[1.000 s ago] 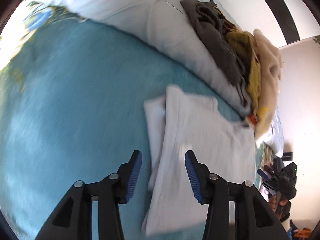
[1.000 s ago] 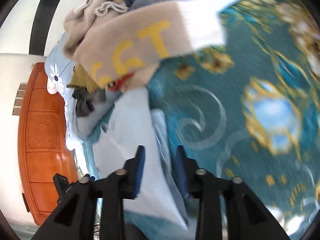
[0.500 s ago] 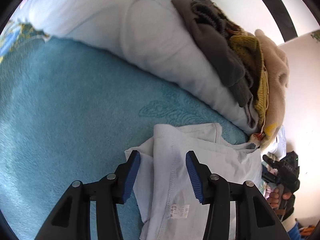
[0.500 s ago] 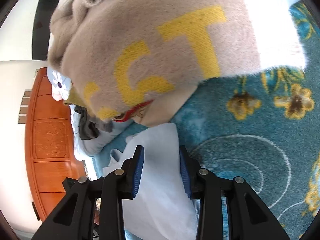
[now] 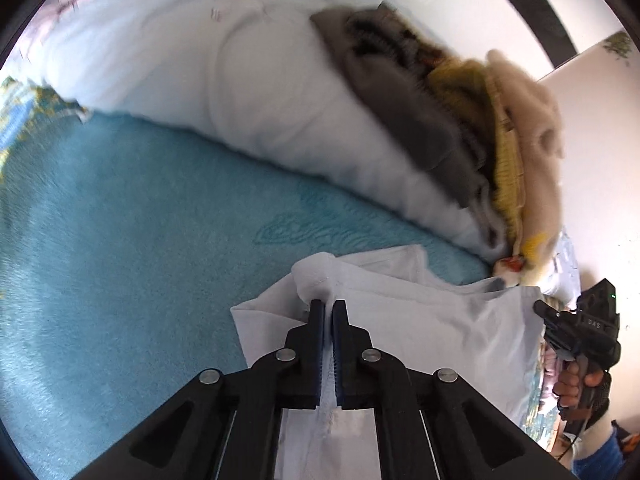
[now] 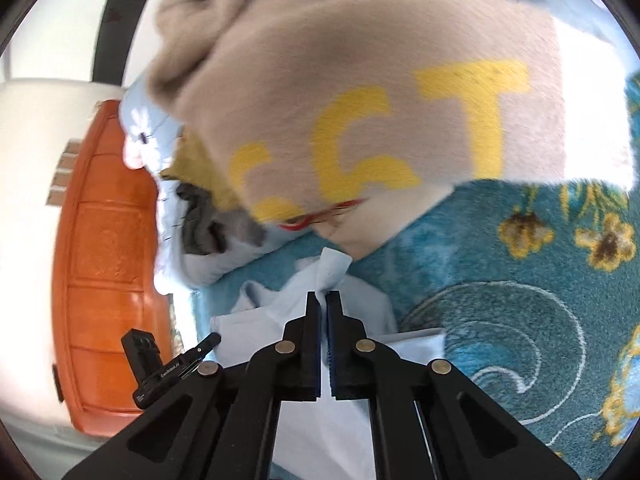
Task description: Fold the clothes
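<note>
A pale blue-white garment (image 5: 432, 312) lies partly folded on the teal blanket (image 5: 120, 248). My left gripper (image 5: 328, 305) is shut on one bunched corner of it, the cloth pinched between the jaws. My right gripper (image 6: 323, 297) is shut on another corner of the same garment (image 6: 280, 320), a tuft of cloth sticking out past the jaws. The right gripper also shows at the right edge of the left wrist view (image 5: 580, 332), and the left gripper at the lower left of the right wrist view (image 6: 168, 368).
A white duvet (image 5: 240, 92) lies beyond the garment, with a heap of grey, mustard and beige clothes (image 5: 460, 120) on it. A beige fleece with yellow letters (image 6: 380, 112) hangs just beyond the right gripper. An orange wooden headboard (image 6: 108, 260) stands at left.
Both grippers have closed from open onto corners of the pale garment. Both have moved forward to the garment's far edge, and the cloth has bunched up at the jaws.
</note>
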Action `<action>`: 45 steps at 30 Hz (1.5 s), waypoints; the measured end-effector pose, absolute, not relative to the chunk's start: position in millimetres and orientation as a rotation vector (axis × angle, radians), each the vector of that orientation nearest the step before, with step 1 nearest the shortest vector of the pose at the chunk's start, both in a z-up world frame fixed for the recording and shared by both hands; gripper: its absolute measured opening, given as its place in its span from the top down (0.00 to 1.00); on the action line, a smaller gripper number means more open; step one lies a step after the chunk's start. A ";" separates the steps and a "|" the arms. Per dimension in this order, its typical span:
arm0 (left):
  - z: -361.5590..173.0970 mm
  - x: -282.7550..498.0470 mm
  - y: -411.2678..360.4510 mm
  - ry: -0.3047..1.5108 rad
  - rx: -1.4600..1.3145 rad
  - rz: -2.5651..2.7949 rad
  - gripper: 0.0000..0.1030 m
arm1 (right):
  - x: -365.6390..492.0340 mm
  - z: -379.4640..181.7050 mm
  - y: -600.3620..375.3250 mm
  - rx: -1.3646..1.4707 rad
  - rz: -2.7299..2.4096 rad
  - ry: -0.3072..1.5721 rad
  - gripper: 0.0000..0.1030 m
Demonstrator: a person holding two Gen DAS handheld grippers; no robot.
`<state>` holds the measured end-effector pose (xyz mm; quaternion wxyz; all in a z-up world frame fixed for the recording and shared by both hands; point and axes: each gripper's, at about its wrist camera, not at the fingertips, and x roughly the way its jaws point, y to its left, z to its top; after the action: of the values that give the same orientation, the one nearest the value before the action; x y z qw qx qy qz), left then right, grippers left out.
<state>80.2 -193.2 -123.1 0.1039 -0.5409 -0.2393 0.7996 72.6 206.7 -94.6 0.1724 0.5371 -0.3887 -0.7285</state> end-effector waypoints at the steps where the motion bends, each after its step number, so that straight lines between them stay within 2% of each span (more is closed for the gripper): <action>1: -112.5 85.6 -195.2 -0.714 -1.549 2.373 0.96 | 73.9 -88.2 207.2 1.493 -2.062 -1.104 0.98; 5: -85.7 90.4 -209.0 -0.692 -1.436 2.453 0.96 | 67.8 -58.4 206.0 1.349 -2.088 -1.074 0.98; 11: -133.7 59.9 -220.5 -0.810 -1.586 2.403 0.96 | 44.5 -89.6 197.5 1.493 -2.125 -1.032 0.98; 18: -154.2 48.9 -220.8 -0.808 -1.670 2.351 0.91 | 40.8 -107.9 210.1 1.577 -2.186 -1.016 0.98; 23: -149.9 58.5 -233.2 -0.859 -1.726 2.383 0.67 | 47.7 -103.3 224.9 1.639 -2.268 -0.976 0.95; 27: -120.8 86.5 -226.8 -0.719 -1.733 2.489 0.66 | 73.2 -92.3 247.6 1.600 -2.244 -1.044 0.95; 28: -112.4 96.8 -220.1 -0.696 -1.718 2.496 0.63 | 83.9 -90.1 249.5 1.597 -2.233 -1.035 0.92; 30: -102.4 112.6 -204.6 -0.686 -1.689 2.473 0.59 | 109.3 -92.1 252.2 1.604 -2.183 -1.056 0.75; 31: -99.0 122.3 -191.6 -0.680 -1.685 2.444 0.58 | 121.8 -94.5 253.5 1.608 -2.152 -1.079 0.60; 32: -98.2 128.5 -177.0 -0.660 -1.697 2.411 0.58 | 134.1 -97.4 254.5 1.614 -2.119 -1.103 0.54; 40: -113.4 161.4 -50.9 -0.355 -1.856 2.202 0.58 | 205.3 -128.2 245.1 1.675 -1.961 -1.367 0.54; 45: -127.6 164.3 3.5 -0.375 -1.959 2.008 0.58 | 225.5 -138.2 236.4 1.696 -1.894 -1.457 0.54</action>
<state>164.3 3.5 -127.6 0.1550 -0.6838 -0.1309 0.7009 225.5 236.4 -138.2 0.1054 0.5755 -0.4945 -0.6428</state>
